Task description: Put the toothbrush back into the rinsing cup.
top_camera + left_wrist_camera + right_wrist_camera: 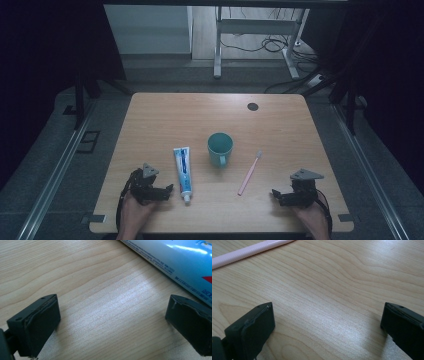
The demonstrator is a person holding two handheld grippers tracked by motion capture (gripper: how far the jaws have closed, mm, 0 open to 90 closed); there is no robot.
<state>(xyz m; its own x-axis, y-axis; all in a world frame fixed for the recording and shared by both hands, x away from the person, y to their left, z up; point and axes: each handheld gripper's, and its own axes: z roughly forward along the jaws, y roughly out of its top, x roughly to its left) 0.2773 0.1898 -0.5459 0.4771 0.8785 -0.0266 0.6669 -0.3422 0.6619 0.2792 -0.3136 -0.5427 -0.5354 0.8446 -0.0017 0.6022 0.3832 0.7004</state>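
**Two hands rest at the near edge**

Both hands lie low on the surface [150,115] by its near edge. The left claw [166,191] is wide apart, just beside the toothpaste tube [183,172]. The right claw [278,194] is wide apart too, near the pink toothbrush [249,173]. A green cup [220,148] stands between them, mid-surface.

1. The high view is dim, soft and grainy; its side margins sink into near black.
2. Overhead light leaves a pale sheen on the bench [117,297] wood in both gripper views.
3. White glare streaks the toothpaste tube [185,257].
4. Close jaws look slightly blurred.
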